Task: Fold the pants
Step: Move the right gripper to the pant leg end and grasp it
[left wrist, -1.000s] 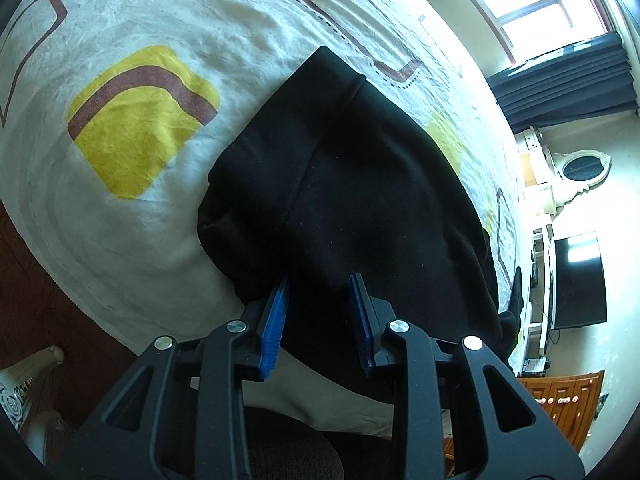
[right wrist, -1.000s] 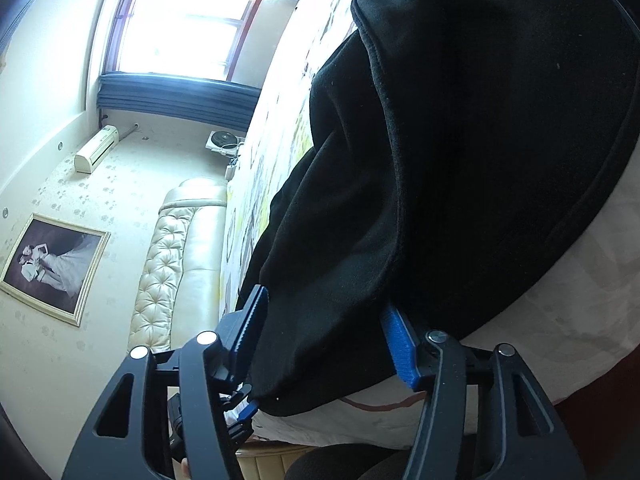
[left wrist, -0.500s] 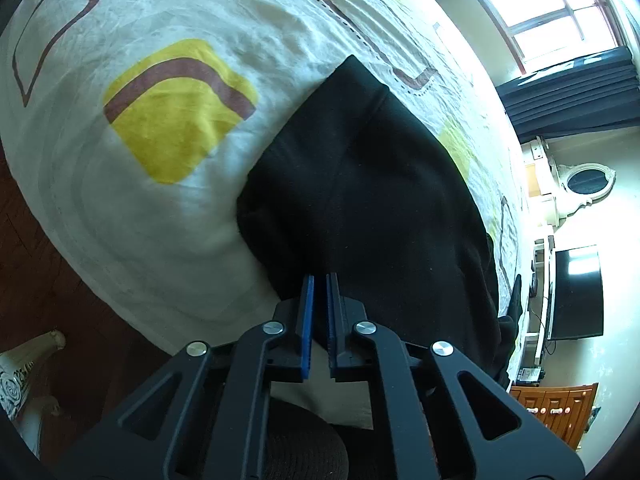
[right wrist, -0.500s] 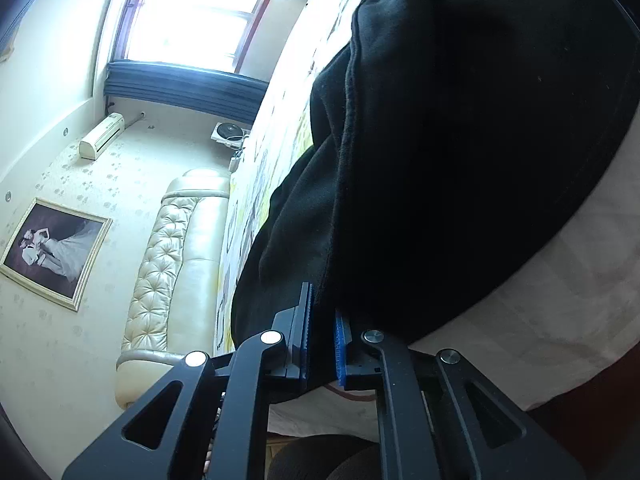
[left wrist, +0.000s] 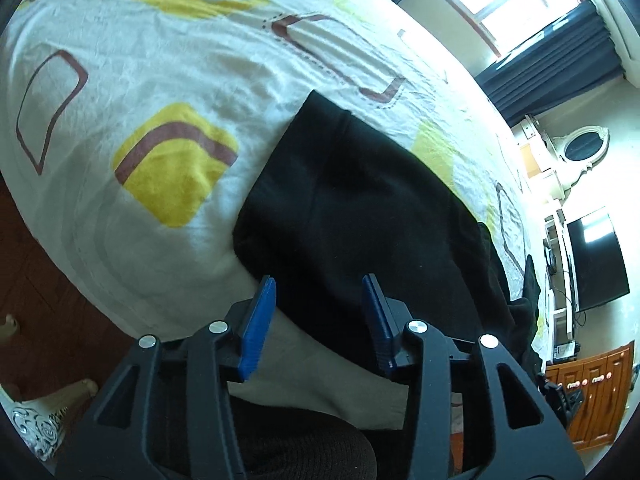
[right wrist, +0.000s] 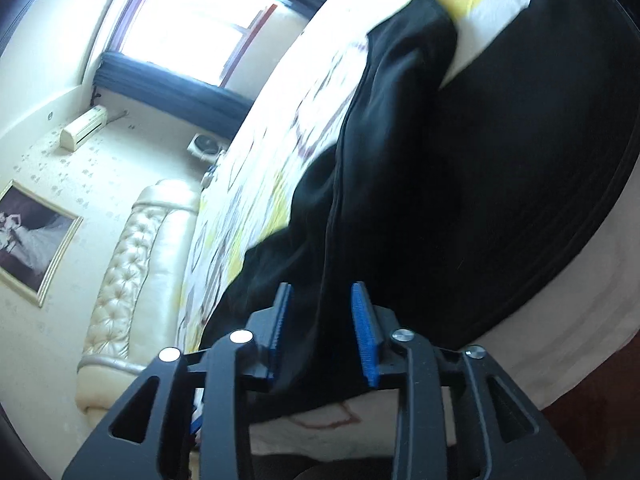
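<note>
Black pants point(left wrist: 360, 208) lie folded on the patterned bedsheet point(left wrist: 168, 80) near the bed's front edge. My left gripper point(left wrist: 320, 312) is open, its blue pads either side of the pants' near edge and gripping nothing. In the right wrist view the pants point(right wrist: 460, 184) form a thick dark bundle with a raised fold running away from me. My right gripper point(right wrist: 324, 316) is open, its blue pads straddling that fold without pinching it.
The bed edge and dark wooden floor point(left wrist: 36, 280) lie to the left. A TV point(left wrist: 596, 260) and wooden cabinet point(left wrist: 592, 396) stand at the right. A padded headboard point(right wrist: 132, 280), window point(right wrist: 208, 28) and framed picture point(right wrist: 28, 240) show in the right wrist view.
Both grippers were shut on the pants half a second ago and have opened, letting the cloth go. The left view has pulled back a little; the right shows more of the bundle.
</note>
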A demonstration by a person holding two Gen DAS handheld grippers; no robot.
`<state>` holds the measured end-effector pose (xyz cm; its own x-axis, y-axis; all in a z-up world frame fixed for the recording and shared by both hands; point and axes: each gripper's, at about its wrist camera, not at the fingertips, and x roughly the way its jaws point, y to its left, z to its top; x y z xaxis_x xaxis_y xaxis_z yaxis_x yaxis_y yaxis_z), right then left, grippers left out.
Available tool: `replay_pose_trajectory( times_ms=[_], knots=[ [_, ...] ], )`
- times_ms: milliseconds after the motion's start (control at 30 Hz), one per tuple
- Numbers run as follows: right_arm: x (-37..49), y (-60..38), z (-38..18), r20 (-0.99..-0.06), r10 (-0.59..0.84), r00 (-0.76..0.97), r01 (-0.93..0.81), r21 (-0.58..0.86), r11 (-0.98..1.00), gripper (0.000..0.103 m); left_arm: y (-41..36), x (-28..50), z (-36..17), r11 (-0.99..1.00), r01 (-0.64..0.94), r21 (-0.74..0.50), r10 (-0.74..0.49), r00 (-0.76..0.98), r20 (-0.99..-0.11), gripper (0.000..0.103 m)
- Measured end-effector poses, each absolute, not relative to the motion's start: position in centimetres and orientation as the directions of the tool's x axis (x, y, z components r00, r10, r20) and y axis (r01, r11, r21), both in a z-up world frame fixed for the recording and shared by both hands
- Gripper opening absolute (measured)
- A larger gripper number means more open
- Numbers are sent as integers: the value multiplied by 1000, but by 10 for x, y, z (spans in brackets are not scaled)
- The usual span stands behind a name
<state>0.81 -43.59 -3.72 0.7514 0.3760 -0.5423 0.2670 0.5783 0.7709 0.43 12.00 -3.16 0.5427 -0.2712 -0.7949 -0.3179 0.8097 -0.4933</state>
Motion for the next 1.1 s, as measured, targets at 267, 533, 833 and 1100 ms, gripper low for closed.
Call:
replay_pose_trajectory(
  times_ms=[267, 533, 833, 1100],
  knots=[
    [41, -606, 8, -747, -16, 665, 519, 447, 728, 59, 102, 32, -36, 829, -309, -465, -268, 510, -817, 55],
    [111, -590, 28, -791, 39, 611, 395, 348, 850, 59, 91, 44, -50, 858, -316, -406, -210, 506, -837, 67],
    [284, -483, 13, -877, -48, 478, 257, 88, 962, 59, 82, 47, -51, 882, -288, -373, -190, 507, -841, 76],
    [363, -500, -19, -906, -181, 383, 392, -19, 920, 59, 88, 47, -54, 850, -277, -447, -260, 518, -815, 87]
  ],
)
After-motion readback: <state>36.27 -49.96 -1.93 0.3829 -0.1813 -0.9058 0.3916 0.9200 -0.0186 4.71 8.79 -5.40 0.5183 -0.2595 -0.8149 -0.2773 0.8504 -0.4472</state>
